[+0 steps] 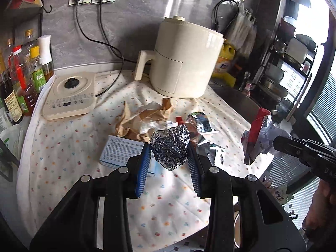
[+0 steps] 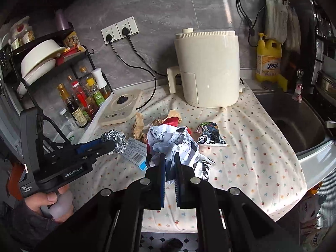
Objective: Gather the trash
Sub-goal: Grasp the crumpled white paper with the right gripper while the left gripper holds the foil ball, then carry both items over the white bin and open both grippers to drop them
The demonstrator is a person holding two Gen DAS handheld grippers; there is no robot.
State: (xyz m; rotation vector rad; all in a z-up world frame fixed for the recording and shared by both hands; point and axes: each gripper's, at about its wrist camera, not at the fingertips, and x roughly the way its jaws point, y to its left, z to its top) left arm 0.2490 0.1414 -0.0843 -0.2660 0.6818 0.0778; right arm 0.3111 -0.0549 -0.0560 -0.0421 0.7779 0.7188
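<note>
Left gripper is clamped on the foil ball, lifted above the floral cloth. Right gripper is pinched on the crumpled wrapper wad, also off the counter.

Risks: the foil crushes and slips from the pads; loose wrapper flaps snag the brown paper or the black packet still lying mid-counter and drag them off the near edge.

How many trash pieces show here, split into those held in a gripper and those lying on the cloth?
Held in a gripper: 2, the foil ball in the left gripper and the crumpled wrapper in the right gripper.
Lying on the cloth: 3, the brown paper, the blue-and-white box and the dark foil packet.
Total: 5.
</note>
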